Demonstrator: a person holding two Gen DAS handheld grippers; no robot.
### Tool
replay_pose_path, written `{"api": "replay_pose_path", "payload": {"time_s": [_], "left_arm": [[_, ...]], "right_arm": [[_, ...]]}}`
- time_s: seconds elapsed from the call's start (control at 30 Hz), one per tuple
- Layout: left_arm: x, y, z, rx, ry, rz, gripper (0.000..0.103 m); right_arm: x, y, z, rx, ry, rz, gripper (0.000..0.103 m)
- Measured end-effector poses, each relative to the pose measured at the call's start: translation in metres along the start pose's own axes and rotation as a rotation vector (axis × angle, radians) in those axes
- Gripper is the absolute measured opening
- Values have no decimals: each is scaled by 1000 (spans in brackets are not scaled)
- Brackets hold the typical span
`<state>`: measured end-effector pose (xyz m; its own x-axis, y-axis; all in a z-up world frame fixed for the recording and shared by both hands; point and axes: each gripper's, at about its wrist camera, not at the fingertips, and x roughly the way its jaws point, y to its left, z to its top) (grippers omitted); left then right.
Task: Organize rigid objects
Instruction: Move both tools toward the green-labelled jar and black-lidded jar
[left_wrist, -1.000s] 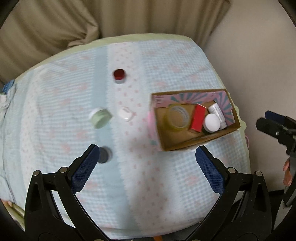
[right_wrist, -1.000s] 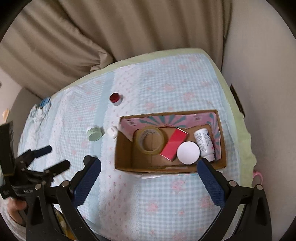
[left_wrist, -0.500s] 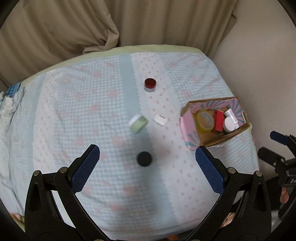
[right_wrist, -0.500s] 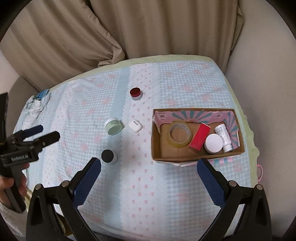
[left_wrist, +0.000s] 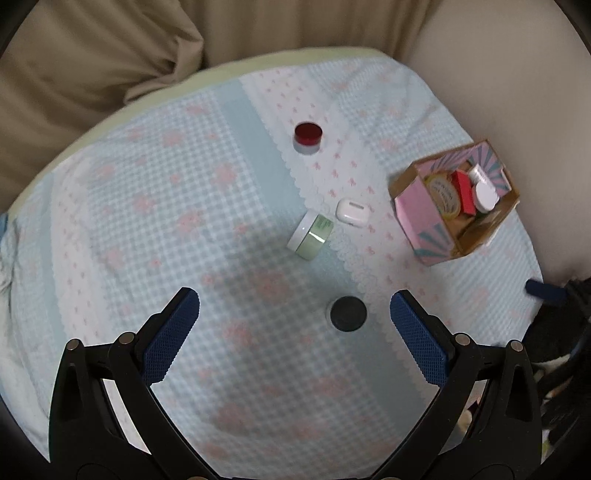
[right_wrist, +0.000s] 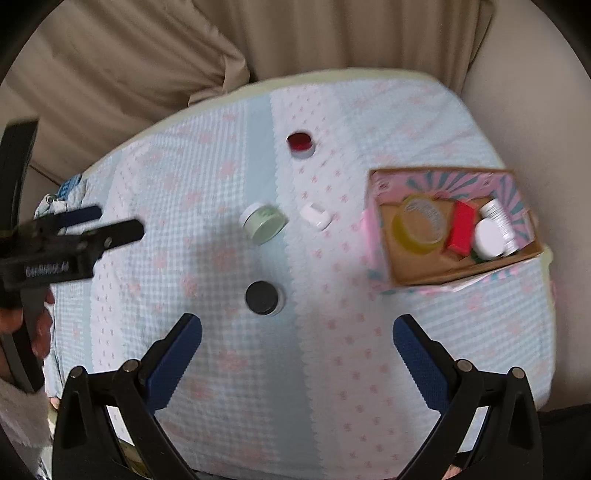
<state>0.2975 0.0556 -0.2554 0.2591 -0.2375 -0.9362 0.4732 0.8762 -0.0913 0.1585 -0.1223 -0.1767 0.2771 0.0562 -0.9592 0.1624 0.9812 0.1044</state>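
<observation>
On the checked blue-and-pink cloth lie a black-lidded jar (left_wrist: 347, 313) (right_wrist: 263, 297), a pale green jar on its side (left_wrist: 311, 236) (right_wrist: 264, 222), a white earbud case (left_wrist: 352, 212) (right_wrist: 315, 216) and a red-lidded jar (left_wrist: 307, 136) (right_wrist: 301, 144). A cardboard box (left_wrist: 424, 214) (right_wrist: 417, 273) at the right holds a tape roll (right_wrist: 419, 225), a red box (right_wrist: 461, 229), a white jar (right_wrist: 489, 239) and a white bottle. My left gripper (left_wrist: 294, 306) is open and empty above the cloth, the black jar between its fingers' line. My right gripper (right_wrist: 297, 332) is open and empty, just short of the black jar.
Beige curtain folds (right_wrist: 147, 62) hang behind the table. A beige wall (left_wrist: 517, 74) runs along the right side. The left gripper's body and the hand that holds it show at the left of the right wrist view (right_wrist: 55, 251). The table's edges curve off all round.
Both grippers have swung left and moved in over the loose jars. The box has slid toward the right of both views. Both stay open.
</observation>
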Motion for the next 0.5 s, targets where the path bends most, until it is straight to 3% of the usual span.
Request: {"api": "replay_pose_path", "payload": {"time_s": [0.3, 0.37, 0.5], "left_arm": [[89, -1, 27, 88, 107, -49, 102], [110, -5, 29, 108, 138, -58, 99], [151, -12, 35, 153, 183, -71, 94]], "right_arm": [[89, 26, -5, 33, 80, 22, 103], [112, 31, -7, 30, 106, -13, 103], [147, 35, -10, 48, 126, 3, 103]]}}
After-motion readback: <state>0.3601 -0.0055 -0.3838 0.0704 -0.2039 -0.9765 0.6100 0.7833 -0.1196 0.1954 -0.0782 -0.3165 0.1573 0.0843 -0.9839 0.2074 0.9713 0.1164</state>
